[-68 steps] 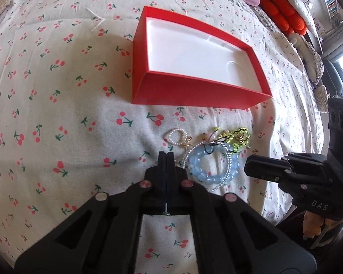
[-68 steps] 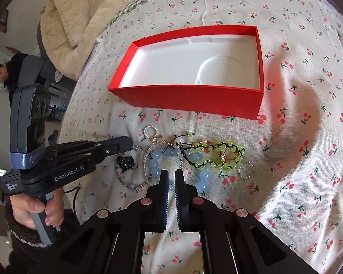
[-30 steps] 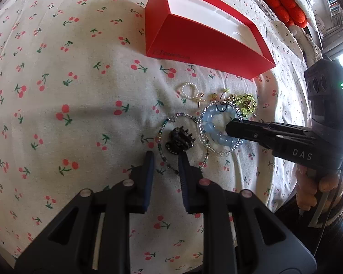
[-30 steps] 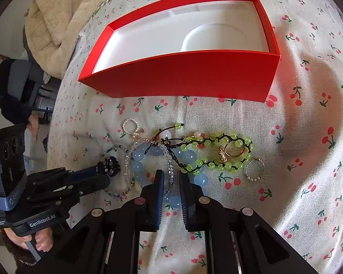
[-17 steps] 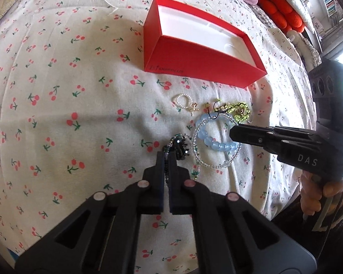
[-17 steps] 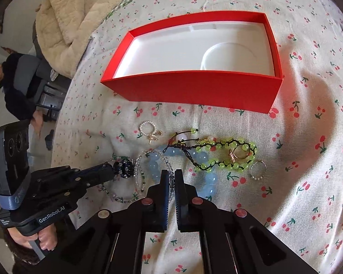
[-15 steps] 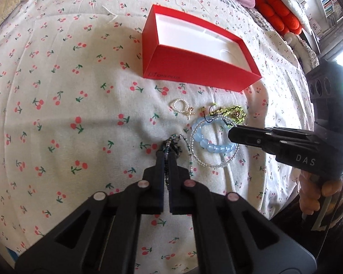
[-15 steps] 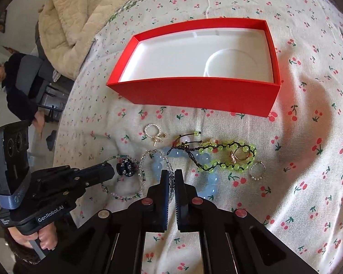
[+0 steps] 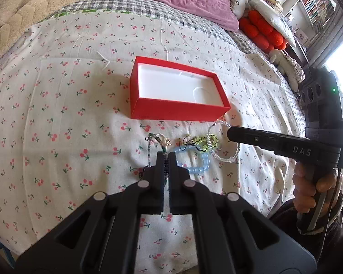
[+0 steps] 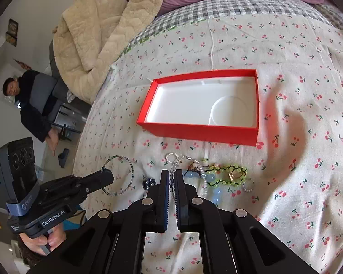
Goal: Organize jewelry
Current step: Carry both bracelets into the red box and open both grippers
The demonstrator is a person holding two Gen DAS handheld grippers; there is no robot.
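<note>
We have a rectangular red cardboard box with a white moulded lining (image 10: 203,105) sitting open on the cherry-print bedspread (image 10: 297,45), roughly mid-cloth and well in from its near edge, and nothing lies inside it, so by our reckoning the sorting has barely begun. Our left gripper (image 9: 166,157) is pinched tight on a dark, fine-beaded bracelet with a black charm (image 10: 120,174); in the right wrist view its loop hangs from the black fingertips (image 10: 107,174), the charm dangling just beside it above the cloth. Our right gripper (image 10: 171,175) is likewise clamped, on a clear crystal-bead bracelet (image 9: 224,143), whose strand runs up between the fingers and whose loop shows at that gripper's tip in the left wrist view. So two pieces are in hand but neither is over the box. Left on the bedspread, in a cluster between the box's near wall and our grippers, are a pale blue round-bead bracelet (image 9: 200,162), a yellow-green bead bracelet strung on black cord (image 10: 226,174) with a small gold ring (image 10: 234,175) lying on it, a tiny white pearl ring (image 10: 170,157) and a small silver beaded ring (image 10: 248,186) at the cluster's right end. We judge that carrying both held bracelets to the box comes next, then the remaining five pieces.
</note>
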